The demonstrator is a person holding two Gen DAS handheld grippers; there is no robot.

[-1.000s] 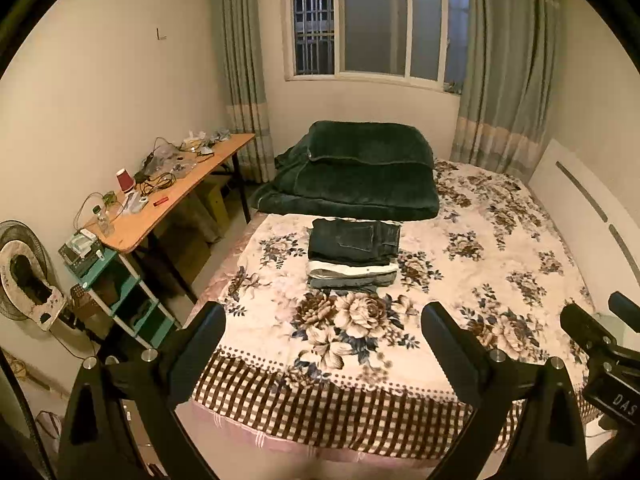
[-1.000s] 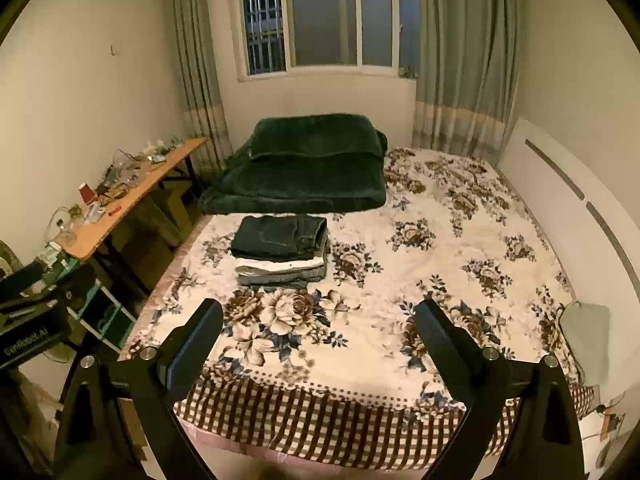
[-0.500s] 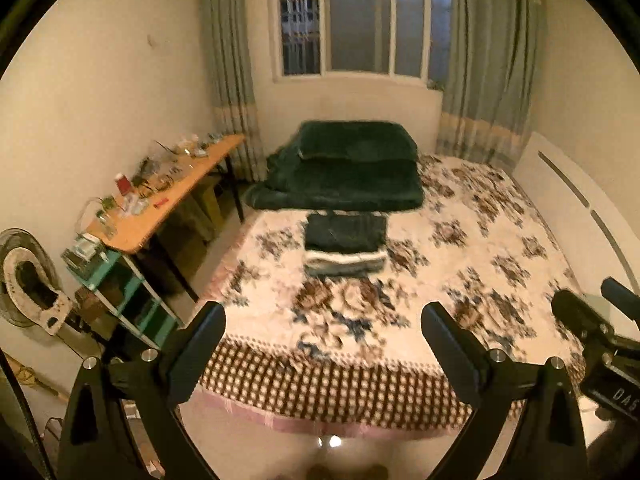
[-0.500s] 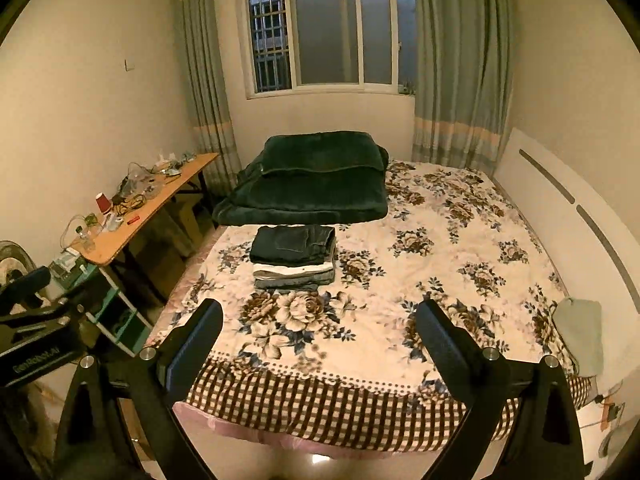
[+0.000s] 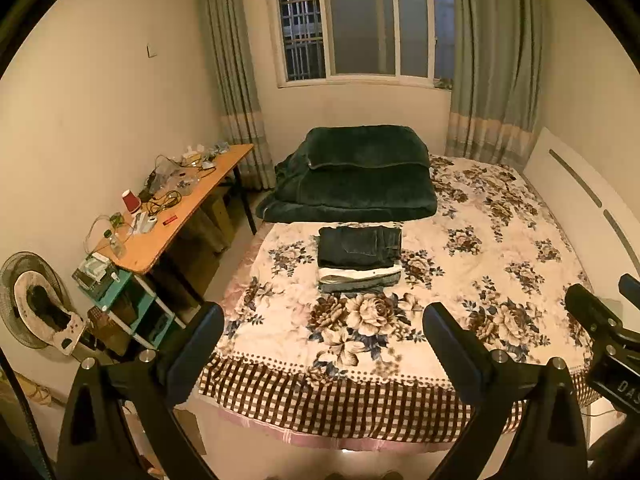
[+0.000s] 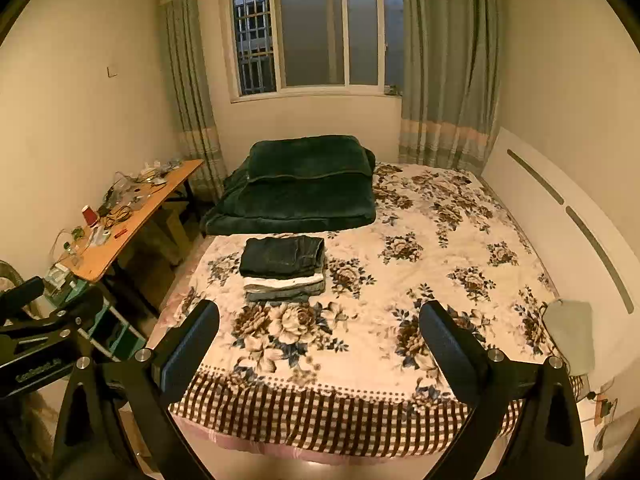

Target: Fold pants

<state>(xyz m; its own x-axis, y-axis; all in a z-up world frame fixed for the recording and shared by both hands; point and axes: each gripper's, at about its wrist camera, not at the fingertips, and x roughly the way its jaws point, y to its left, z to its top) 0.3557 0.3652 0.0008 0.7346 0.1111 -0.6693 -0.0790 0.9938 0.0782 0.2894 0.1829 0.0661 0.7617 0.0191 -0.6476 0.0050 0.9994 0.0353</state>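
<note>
A stack of folded pants (image 5: 359, 257), dark jeans on top of lighter pairs, lies on the floral bedspread (image 5: 480, 264) near the bed's left side; it also shows in the right wrist view (image 6: 283, 267). My left gripper (image 5: 323, 322) is open and empty, held well back from the bed's foot. My right gripper (image 6: 319, 320) is open and empty too, at about the same distance. Each gripper's body shows at the edge of the other's view.
A folded dark green blanket (image 5: 352, 176) lies at the far left of the bed. A cluttered wooden desk (image 5: 176, 216), a teal shelf (image 5: 120, 300) and a fan (image 5: 36, 300) stand left. A white headboard (image 6: 560, 216) runs along the right. A window is behind.
Both grippers have pulled back and risen away from the bed, so more of the room and window shows. The pants stack has not moved. Both grippers stayed open.
</note>
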